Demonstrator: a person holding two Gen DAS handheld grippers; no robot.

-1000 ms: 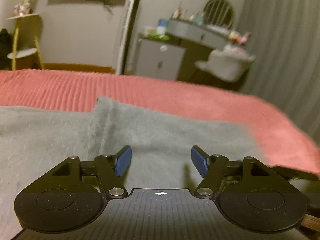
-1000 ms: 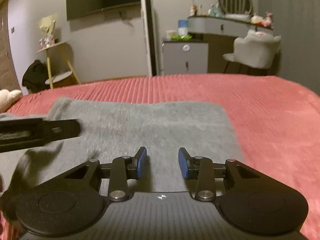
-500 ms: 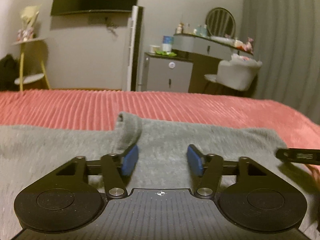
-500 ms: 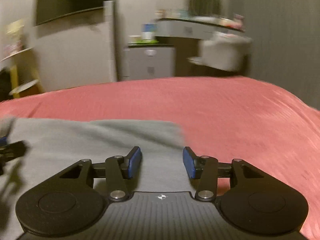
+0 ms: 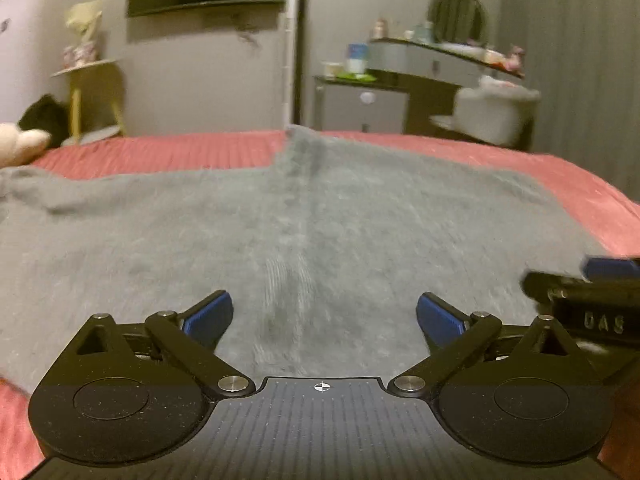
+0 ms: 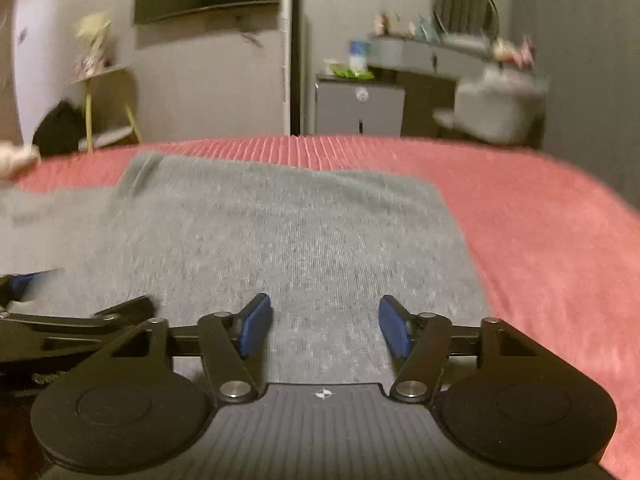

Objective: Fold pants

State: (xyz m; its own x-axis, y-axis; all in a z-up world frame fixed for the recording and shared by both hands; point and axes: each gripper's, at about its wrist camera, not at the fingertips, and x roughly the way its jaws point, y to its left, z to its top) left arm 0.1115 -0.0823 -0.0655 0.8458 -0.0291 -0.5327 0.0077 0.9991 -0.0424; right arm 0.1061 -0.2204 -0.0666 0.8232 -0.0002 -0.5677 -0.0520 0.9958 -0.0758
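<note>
Grey pants (image 5: 304, 224) lie spread flat on a red ribbed bedspread (image 5: 168, 152), with a seam line running away from me down the middle. My left gripper (image 5: 324, 316) is open wide and empty, low over the near edge of the cloth. The pants also fill the right wrist view (image 6: 280, 232). My right gripper (image 6: 325, 322) is open and empty over their right part. Each gripper shows at the edge of the other's view: the right one (image 5: 592, 280) and the left one (image 6: 24, 284).
The bedspread (image 6: 540, 240) lies bare to the right of the pants. A pale plush toy (image 5: 20, 142) lies at the bed's far left. Beyond the bed stand a yellow side table (image 5: 90, 92), a grey cabinet (image 5: 360, 108) and a vanity with a chair (image 5: 496, 112).
Both grippers have opened wider and drawn back toward the near edge of the pants. The raised fold by the left fingers is gone; the cloth lies flat. The right gripper swung left again.
</note>
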